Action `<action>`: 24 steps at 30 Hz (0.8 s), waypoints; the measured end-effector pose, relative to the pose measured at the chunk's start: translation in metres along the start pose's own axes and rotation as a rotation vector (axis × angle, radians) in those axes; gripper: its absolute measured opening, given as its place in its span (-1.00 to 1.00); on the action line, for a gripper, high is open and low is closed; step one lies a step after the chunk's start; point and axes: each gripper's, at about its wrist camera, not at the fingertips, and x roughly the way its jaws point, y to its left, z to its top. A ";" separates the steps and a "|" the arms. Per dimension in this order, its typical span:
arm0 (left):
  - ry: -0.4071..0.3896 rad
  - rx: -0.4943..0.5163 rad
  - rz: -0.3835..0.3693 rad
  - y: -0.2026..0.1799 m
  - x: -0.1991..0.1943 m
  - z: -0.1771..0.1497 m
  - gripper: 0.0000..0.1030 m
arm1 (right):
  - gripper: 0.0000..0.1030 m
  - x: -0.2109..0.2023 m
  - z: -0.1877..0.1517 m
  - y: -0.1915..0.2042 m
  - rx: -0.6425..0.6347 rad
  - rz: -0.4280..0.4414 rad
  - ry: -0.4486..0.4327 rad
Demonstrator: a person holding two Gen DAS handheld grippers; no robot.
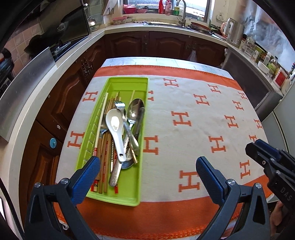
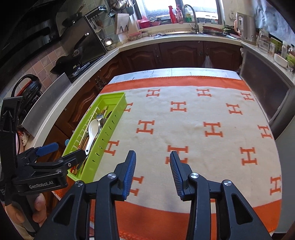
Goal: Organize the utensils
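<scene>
Kitchen counters (image 2: 184, 39) wrap the room on three sides beyond both tongs, with a sink and tap (image 2: 192, 17) under the far window, a hob (image 2: 81, 64) to the left and dark wooden cupboards (image 1: 166, 44) below. Nearer, directly beneath the tongs, a table wears an orange-bordered cream cloth (image 2: 184, 129) patterned with orange H shapes, and apart from one tray the cloth is bare.

That green tray (image 1: 118, 83) sits at the cloth's left edge, just ahead of the left gripper (image 1: 148, 162) and well to the left of the right gripper (image 2: 153, 162). Every utensil in view lies inside it: a bundle of chopsticks (image 1: 105, 144) along its left side, a white ceramic spoon (image 1: 115, 129) on top, a fork (image 1: 119, 107) and a metal spoon (image 1: 135, 109) beside them, more handles underneath. The pile is crossed and overlapping, not sorted.

Both tongs hang empty over the table. The left one's jaws are spread wide, its left pad over the tray's near corner; the right one's jaws are parted with only cloth between them.

Judging by the cleared cloth, the gathering looks done or very nearly so; only straightening the heap might remain.
</scene>
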 end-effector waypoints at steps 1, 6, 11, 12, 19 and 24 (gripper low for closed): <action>-0.002 0.004 0.004 -0.004 -0.001 0.000 0.99 | -0.16 -0.006 -0.001 -0.005 0.008 -0.001 -0.007; -0.010 0.040 0.026 -0.028 -0.009 0.005 0.99 | -0.01 -0.032 -0.002 -0.024 0.037 -0.011 -0.034; -0.044 0.050 0.030 -0.046 -0.019 0.017 0.99 | 0.15 -0.051 0.005 -0.029 0.018 -0.038 -0.085; -0.049 0.047 0.026 -0.048 -0.021 0.019 0.99 | 0.16 -0.054 0.008 -0.029 0.016 -0.040 -0.089; -0.097 0.033 0.000 -0.059 -0.042 0.039 0.99 | 0.17 -0.081 0.030 -0.028 0.019 -0.025 -0.147; -0.131 0.012 -0.006 -0.058 -0.055 0.045 0.99 | 0.18 -0.096 0.044 -0.025 0.060 0.030 -0.149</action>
